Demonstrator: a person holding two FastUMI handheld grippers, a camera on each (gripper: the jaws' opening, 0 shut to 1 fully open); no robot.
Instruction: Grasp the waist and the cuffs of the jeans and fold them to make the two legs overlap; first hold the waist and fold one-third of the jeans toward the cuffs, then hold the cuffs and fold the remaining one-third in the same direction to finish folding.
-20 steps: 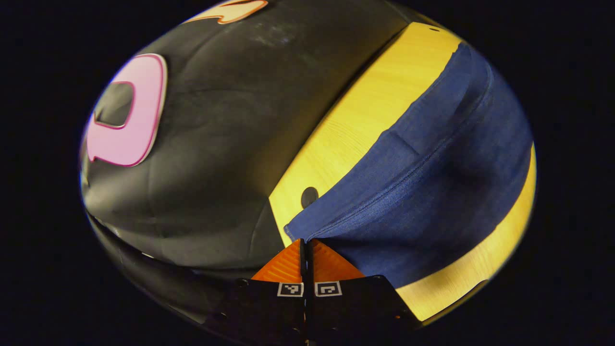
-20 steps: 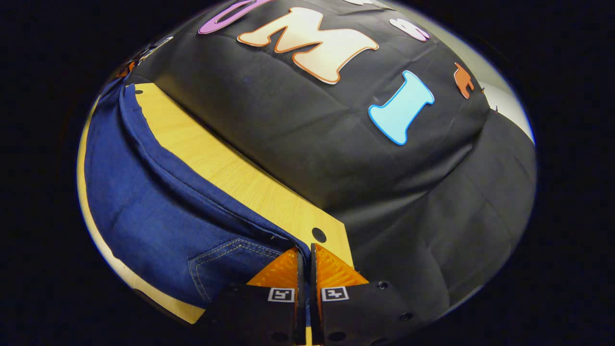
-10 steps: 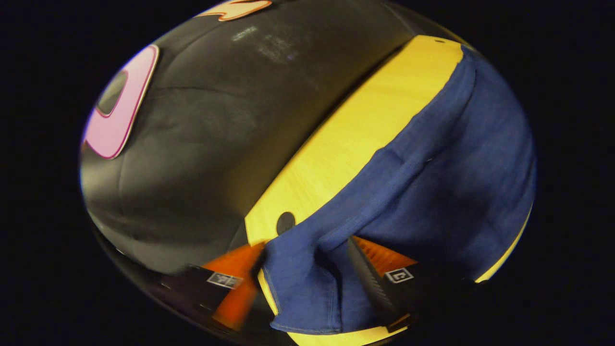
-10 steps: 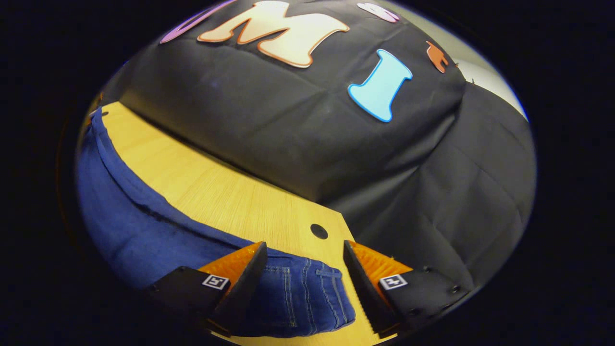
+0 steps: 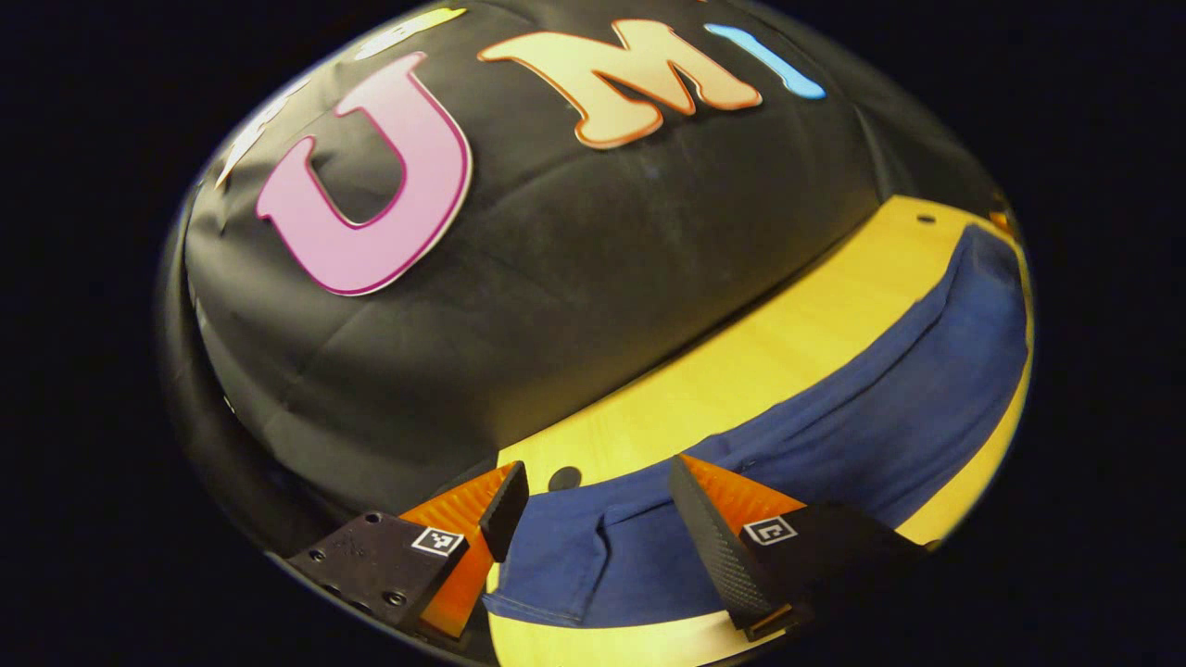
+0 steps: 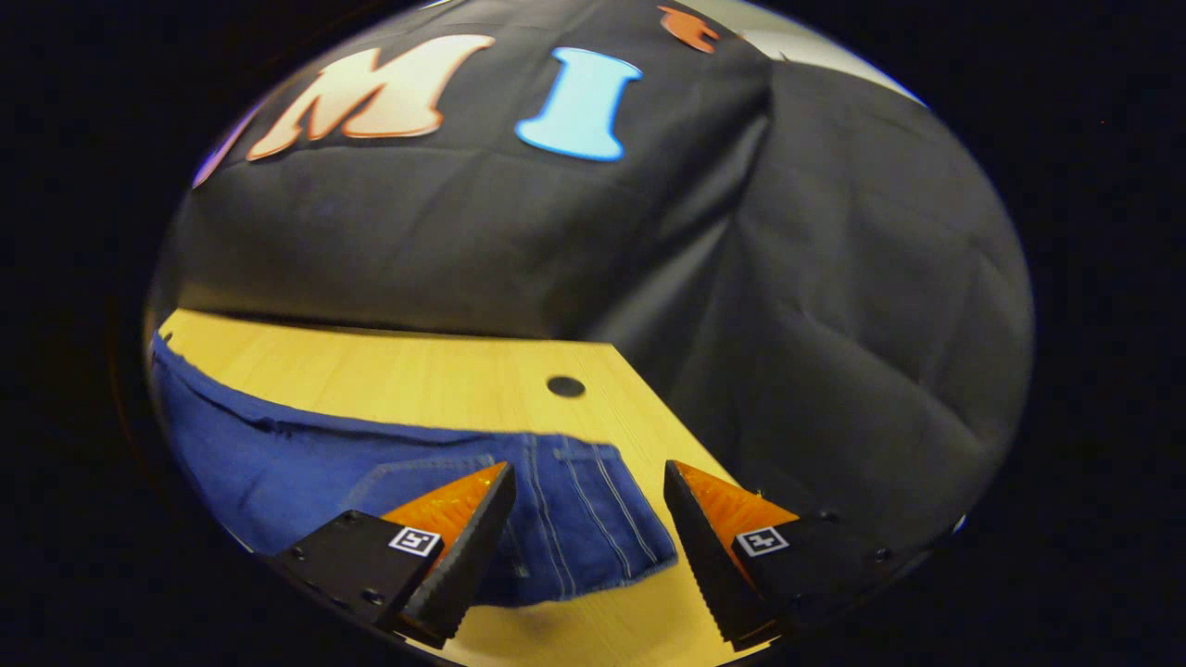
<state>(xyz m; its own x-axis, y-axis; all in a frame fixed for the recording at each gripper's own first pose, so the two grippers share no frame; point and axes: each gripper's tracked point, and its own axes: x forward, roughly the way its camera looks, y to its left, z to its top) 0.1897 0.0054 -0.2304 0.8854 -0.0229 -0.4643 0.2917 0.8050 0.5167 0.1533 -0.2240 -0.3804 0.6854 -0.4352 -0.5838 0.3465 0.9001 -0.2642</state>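
Dark blue jeans (image 5: pixel 834 435) lie lengthwise on the yellow wooden table (image 5: pixel 741 361), legs folded over each other. In the left gripper view the cuff end (image 5: pixel 593 565) rests flat below my left gripper (image 5: pixel 593 491), which is open and lifted off the cloth. In the right gripper view the waist end (image 6: pixel 574 519), with stitched seams and a back pocket, lies flat between and below the fingers of my right gripper (image 6: pixel 586 486), which is open and holds nothing. The jeans (image 6: pixel 306 454) stretch away to the left in that view.
The table's far edge meets the black cloth wall (image 5: pixel 556 278). A small dark hole (image 5: pixel 563 479) sits in the tabletop near the cuffs, and another hole (image 6: pixel 565 386) lies near the waist. A table corner (image 6: pixel 630 371) is just beyond the waist end.
Both grippers were shut on the jeans' ends a second ago; both opened and let the cloth drop onto the table. They have since lifted and tilted upward away from the jeans.
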